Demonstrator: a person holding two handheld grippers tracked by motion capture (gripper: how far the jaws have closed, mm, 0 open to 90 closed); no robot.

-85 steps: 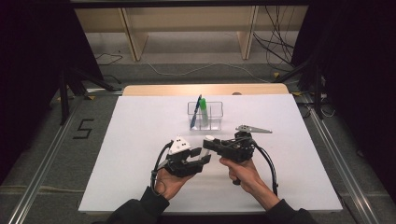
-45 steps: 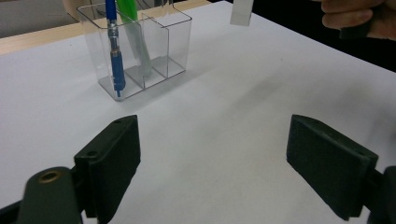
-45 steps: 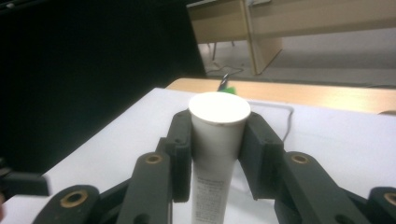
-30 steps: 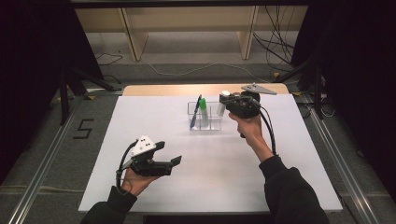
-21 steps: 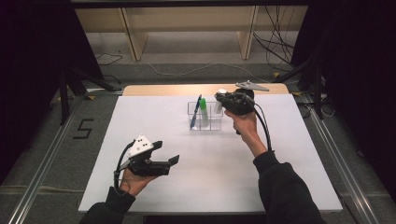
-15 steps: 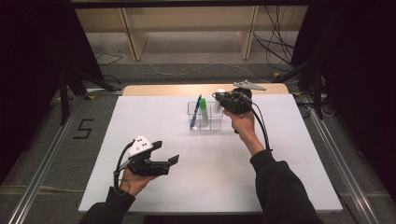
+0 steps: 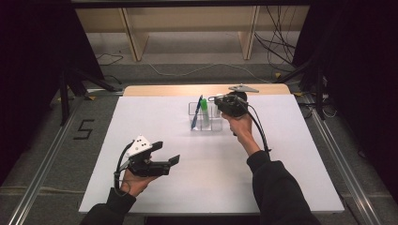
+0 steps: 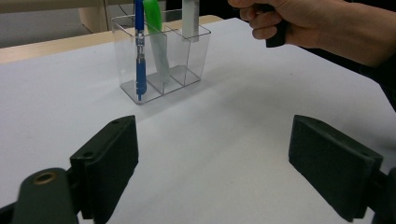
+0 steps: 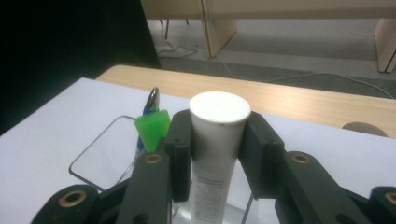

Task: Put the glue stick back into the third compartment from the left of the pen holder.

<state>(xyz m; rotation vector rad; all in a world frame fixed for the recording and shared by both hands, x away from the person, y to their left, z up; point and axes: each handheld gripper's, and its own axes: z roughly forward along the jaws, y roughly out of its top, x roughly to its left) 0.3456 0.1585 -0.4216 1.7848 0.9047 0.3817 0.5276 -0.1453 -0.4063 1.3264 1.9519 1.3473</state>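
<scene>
At the centre of the right gripper view, the right hand-held gripper (image 9: pixel 218 154) is clamped just under the cap of a white tube (image 9: pixel 217 140), upright over the clear organiser (image 8: pixel 161 56). It looks light, smooth and rather slippery, so a hold near the cap suits; the left hand-held gripper (image 8: pixel 229 168) gapes wide and empty over the worktop (image 7: pixel 291 154)

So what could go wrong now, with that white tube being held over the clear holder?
The right gripper clamps the white tube upright over the clear organizer. Lowered off-centre, it may catch a divider wall. The organizer looks light, so a nudge might tip it, spilling the blue pen and green marker.
</scene>
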